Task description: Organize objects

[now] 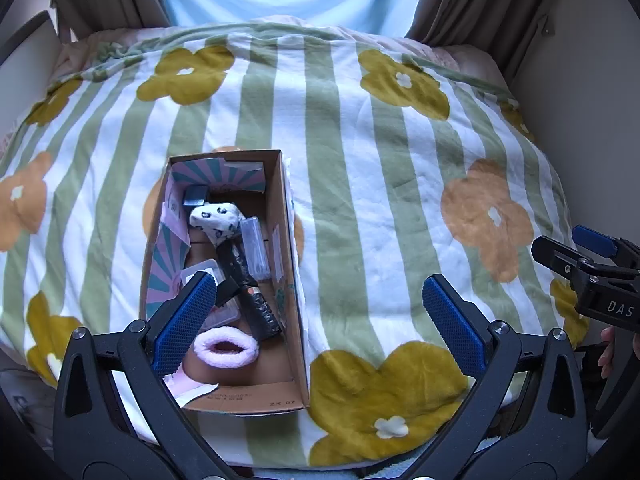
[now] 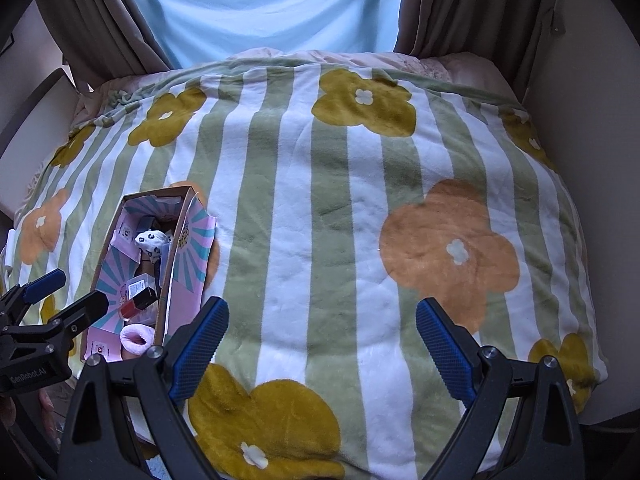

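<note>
Lying on the blanket (image 1: 360,200), the box (image 1: 294,280) holds a patterned sock (image 1: 218,218), black wrapped pieces and a pink cuff (image 1: 226,348), its clear items indistinct, partly behind the spread-fingered empty left gripper (image 1: 320,320); the right gripper (image 2: 320,348), likewise released, hovers beside it.

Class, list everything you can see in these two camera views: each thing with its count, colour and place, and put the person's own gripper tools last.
cardboard box: one, brown, pink-and-teal flaps, on the blanket's left part
rolled sock: one, white with dark spots, far half of the box
fluffy ring: one, pink, near end of the box
black wrapped item: one, lying lengthwise in the box
clear plastic case: one, by the box's right wall
blanket: one, green-and-white stripes with mustard and orange flowers, covering the bed
curtains: brown, both sides of the window
left gripper: black, blue pads, open
right gripper: same, open
</note>
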{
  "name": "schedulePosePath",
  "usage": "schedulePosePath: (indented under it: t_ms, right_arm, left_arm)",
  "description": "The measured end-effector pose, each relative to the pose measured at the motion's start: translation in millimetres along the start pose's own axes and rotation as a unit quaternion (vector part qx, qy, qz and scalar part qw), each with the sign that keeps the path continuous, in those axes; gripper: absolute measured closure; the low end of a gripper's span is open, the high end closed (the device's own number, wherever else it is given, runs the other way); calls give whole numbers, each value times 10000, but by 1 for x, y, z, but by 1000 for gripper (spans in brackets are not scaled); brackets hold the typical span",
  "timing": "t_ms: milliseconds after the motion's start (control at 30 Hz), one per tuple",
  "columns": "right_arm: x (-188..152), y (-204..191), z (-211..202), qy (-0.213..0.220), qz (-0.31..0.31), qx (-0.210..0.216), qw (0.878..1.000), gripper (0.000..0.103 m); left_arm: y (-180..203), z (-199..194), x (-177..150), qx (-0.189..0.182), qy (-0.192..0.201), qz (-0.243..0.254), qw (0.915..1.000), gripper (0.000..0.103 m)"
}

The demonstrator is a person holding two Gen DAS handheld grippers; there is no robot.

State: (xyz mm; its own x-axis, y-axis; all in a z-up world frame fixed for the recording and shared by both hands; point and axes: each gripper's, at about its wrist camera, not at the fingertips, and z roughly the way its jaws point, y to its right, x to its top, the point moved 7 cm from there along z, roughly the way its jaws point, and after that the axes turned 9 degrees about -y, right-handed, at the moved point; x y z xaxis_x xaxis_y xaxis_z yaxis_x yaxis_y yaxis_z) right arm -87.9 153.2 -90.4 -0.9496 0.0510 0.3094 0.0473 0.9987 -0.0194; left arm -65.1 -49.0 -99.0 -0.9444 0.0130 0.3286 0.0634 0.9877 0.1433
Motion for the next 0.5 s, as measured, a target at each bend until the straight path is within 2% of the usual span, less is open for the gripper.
schedulePosePath:
  t_ms: [500]
  right_arm:
    - [0, -1, -3, 33, 6, 28, 10000, 10]
  left_arm:
    - [1, -2, -3, 89, 18, 43, 9999, 0]
